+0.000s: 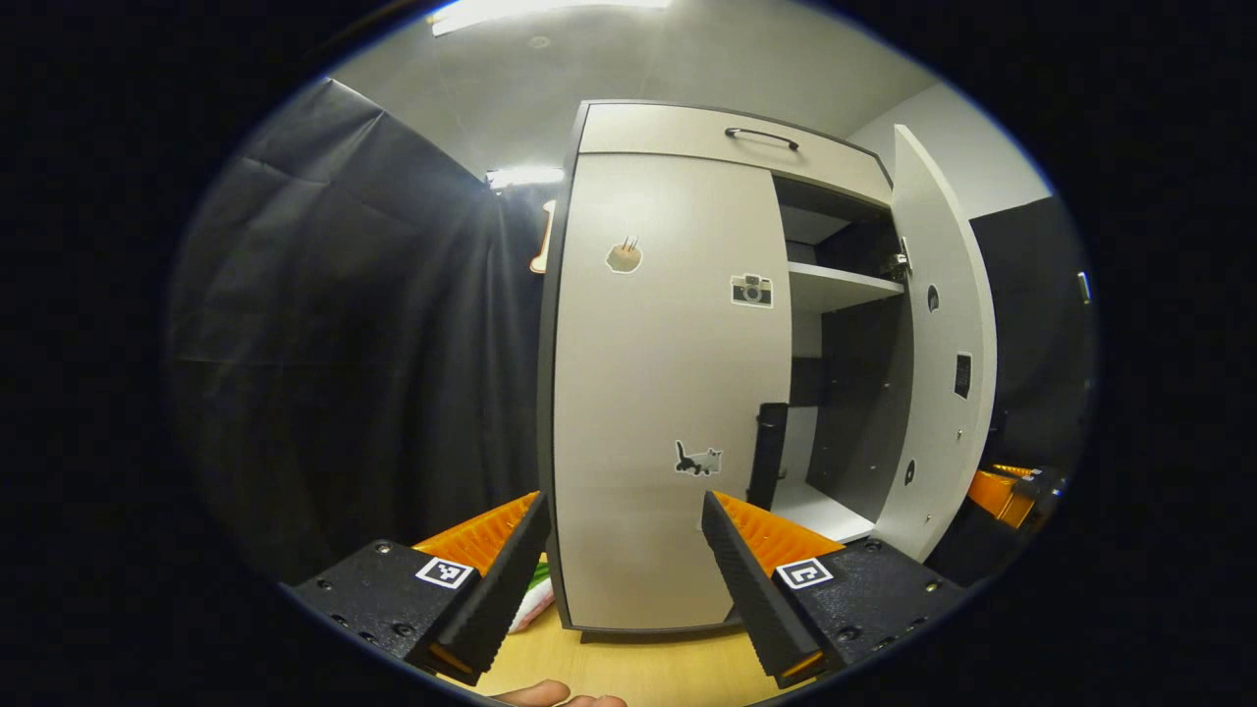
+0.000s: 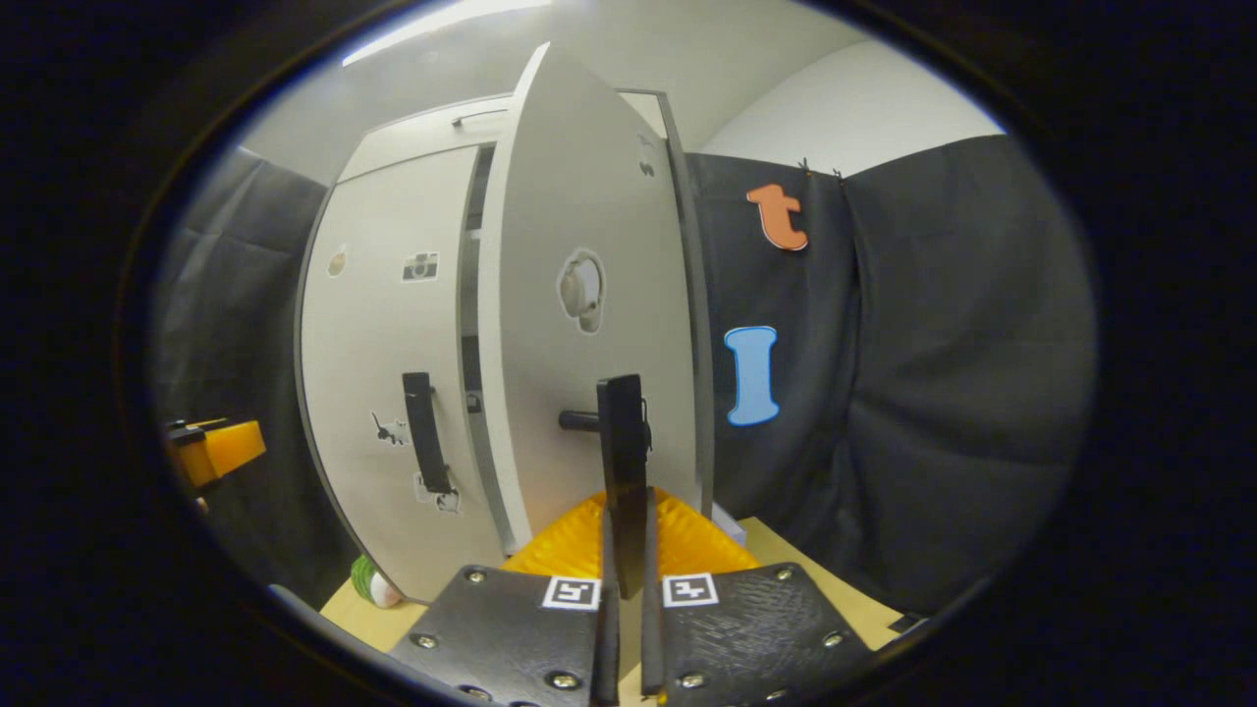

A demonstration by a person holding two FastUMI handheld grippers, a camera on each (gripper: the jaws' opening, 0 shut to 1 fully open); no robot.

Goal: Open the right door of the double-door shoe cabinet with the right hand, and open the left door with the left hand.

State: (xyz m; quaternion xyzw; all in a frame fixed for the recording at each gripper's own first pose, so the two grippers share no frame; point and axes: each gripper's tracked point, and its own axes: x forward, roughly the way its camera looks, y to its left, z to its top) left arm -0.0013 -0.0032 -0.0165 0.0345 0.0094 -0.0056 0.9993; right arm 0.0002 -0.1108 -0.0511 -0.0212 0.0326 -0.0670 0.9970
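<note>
Black cloth hangs around a booth with a pale ceiling, and a wooden counter carries a light grey shoe cabinet.

Seen from the right gripper view, the right hand-held gripper has its two fingers drawn together on the dark vertical handle of the right door, one finger pressing each side of the bar. That door stands swung out from the cabinet, its edge turned toward the camera. Beside it the left door lies flat and closed, with its own dark handle near the inner edge and small stickers on its face. The left hand-held gripper shows far off at the left edge of that view.

From the left gripper view, the left hand-held gripper is spread wide, holding nothing, its fingers either side of the lower part of the closed left door; whether they touch the door cannot be told. A camera sticker and a cat sticker sit on that door. To its right the open right door shows its inner face, and a white shelf shows inside. A drawer front with a slim handle runs across the top
</note>
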